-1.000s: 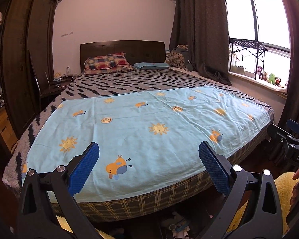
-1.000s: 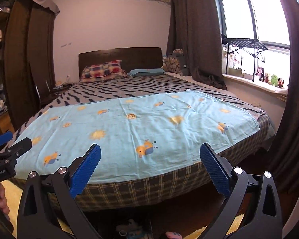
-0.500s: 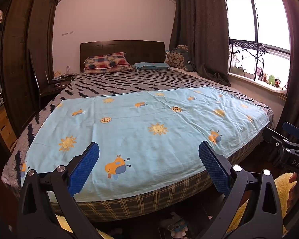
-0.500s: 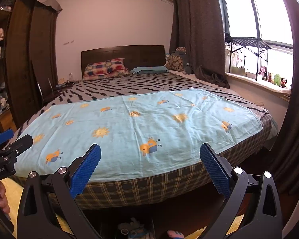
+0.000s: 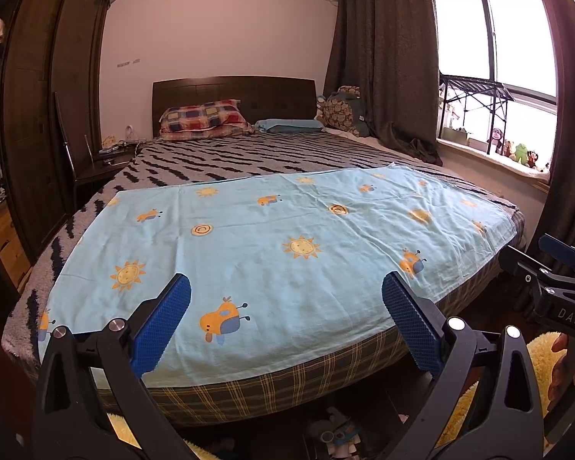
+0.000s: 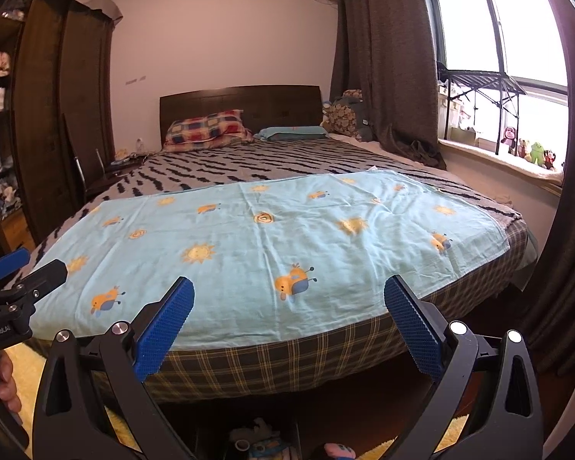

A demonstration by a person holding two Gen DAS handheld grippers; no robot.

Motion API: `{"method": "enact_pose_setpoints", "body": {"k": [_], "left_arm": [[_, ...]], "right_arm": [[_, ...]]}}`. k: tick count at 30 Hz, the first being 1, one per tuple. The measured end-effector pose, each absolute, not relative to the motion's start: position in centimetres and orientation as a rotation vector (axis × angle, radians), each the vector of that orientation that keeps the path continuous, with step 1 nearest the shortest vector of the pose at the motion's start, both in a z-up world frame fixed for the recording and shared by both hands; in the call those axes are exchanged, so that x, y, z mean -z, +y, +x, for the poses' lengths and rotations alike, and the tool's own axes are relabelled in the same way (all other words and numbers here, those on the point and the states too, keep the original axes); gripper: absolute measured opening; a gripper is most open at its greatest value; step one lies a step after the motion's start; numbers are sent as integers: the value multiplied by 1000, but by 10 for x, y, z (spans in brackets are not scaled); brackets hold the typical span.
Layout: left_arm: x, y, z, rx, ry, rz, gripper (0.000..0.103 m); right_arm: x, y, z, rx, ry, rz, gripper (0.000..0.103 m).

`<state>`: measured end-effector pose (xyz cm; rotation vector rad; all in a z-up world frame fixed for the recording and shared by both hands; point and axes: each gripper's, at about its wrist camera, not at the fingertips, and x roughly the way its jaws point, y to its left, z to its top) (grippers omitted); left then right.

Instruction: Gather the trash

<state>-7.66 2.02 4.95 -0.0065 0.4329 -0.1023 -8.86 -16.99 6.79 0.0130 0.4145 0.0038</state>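
since a second ago both views have barely shifted. left gripper [image 5: 286, 324] and right gripper [image 6: 288, 326] gape wide, holding nothing, above the pale blue sun-print sheet [image 5: 280, 253]. small crumpled trash [image 6: 257, 442] lies on the floor below them, under the bed's foot.

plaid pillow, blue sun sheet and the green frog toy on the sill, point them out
plaid pillow [image 5: 205, 118], left wrist view, middle of its top face
blue sun sheet [image 5: 272, 253], left wrist view, centre of the cloth
green frog toy [image 6: 537, 152], right wrist view, its body
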Motion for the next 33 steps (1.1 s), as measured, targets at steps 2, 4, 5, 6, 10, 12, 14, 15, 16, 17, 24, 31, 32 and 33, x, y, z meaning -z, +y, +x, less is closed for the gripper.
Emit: {"method": "enact_pose_setpoints", "body": {"k": [2,4,5,6,10,12,14,15,16,17,24,31,32,33], "left_arm": [[-50,21,-77,102,431,-8,95],[-50,21,-77,100,431,-9,95],[-50,21,-77,99,431,-10,95],[-50,21,-77,99,431,-10,95],[-50,21,-77,99,431,-11,95],[-50,21,-77,100,431,-11,95],[-50,21,-77,99,432,-10,95],[-50,21,-77,98,432,-11,95],[-50,21,-77,97,431,-12,95],[-50,20,-77,97,431,-12,95],[-49,19,-76,100,435,-12,95],[-50,19,-77,98,432,-14,95],[-50,19,-77,96,432,-15,95],[-50,19,-77,95,432,-15,95]], "right_arm": [[-68,-170,-89,-3,413,13,100],[-68,-169,-89,-4,414,14,100],[-68,-170,-89,-5,414,14,100],[-69,-169,-89,-6,414,13,100],[-68,-168,-88,-14,415,14,100],[-68,-168,-88,-17,416,14,100],[-68,-168,-87,-18,416,14,100],[-68,-168,-87,-18,415,14,100],[-68,-168,-87,-18,415,15,100],[-68,-168,-87,-18,416,15,100],[-67,-167,-86,-22,422,15,100],[-66,-166,-87,-22,422,18,100],[-67,-166,-87,-21,421,20,100],[-67,-167,-87,-20,420,21,100]]}}
